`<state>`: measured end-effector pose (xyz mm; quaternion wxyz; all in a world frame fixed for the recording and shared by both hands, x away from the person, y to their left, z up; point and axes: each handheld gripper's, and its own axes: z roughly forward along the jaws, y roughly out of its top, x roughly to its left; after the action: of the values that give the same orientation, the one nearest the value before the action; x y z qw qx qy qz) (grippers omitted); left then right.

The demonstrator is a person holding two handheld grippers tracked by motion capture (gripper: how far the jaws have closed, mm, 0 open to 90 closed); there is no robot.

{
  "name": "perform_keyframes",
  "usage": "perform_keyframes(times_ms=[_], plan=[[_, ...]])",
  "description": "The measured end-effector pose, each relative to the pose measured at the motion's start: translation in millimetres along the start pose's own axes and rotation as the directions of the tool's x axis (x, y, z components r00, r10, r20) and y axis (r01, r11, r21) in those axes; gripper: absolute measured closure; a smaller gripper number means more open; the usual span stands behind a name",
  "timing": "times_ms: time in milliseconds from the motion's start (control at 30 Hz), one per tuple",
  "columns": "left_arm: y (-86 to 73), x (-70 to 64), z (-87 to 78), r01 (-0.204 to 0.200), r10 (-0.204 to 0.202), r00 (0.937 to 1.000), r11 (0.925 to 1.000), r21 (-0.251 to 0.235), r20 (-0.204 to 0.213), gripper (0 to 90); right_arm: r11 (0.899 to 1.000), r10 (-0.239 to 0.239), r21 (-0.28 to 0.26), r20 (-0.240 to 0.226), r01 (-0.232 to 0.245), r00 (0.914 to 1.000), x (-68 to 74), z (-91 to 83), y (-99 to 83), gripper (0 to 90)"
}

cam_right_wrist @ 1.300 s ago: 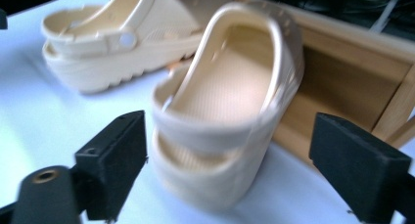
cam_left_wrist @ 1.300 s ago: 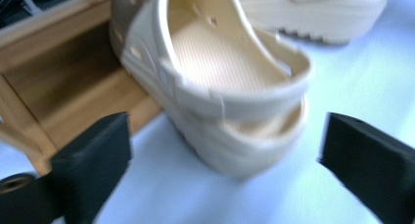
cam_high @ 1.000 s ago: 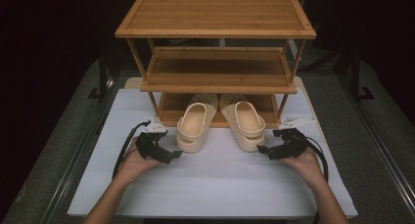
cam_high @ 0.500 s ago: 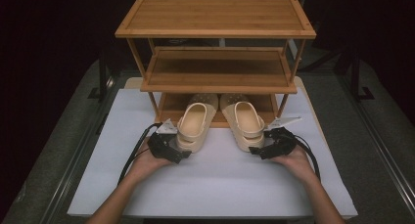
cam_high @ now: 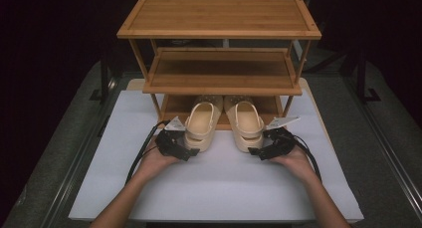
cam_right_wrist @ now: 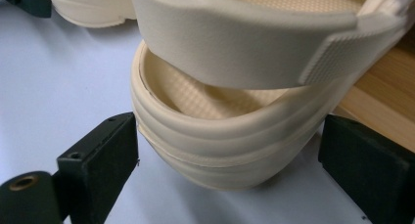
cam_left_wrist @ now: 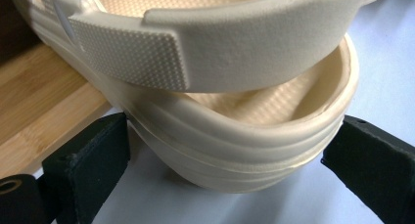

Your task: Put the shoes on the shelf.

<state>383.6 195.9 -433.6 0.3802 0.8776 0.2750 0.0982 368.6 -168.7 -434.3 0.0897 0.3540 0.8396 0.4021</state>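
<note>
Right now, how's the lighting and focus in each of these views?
High view: light falls on the white mat and rack, the surroundings nearly black. Left gripper view: the heel of the left sandal is sharp and evenly lit. Right gripper view: the right sandal is crisp, a soft shadow beneath it.

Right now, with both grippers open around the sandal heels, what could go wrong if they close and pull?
1. The left gripper brackets the left sandal low on its rounded, ribbed heel; the jaws could slide off.
2. The sandals' toes sit under the bamboo rack's middle shelf; lifting early could knock it.
3. The right sandal lies close beside its mate; pulling crooked could drag both.
</note>
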Motion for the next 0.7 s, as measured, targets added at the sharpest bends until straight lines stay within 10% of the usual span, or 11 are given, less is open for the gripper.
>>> perform_keyframes(times_ms=[700], plan=[[30.4,3.9,34.0,0.032,-0.033,0.9994,0.9990,-0.032,-0.013,3.3,1.000,-0.027,-0.004,0.046,0.027,0.9986,-3.0,40.4,34.3,7.9]])
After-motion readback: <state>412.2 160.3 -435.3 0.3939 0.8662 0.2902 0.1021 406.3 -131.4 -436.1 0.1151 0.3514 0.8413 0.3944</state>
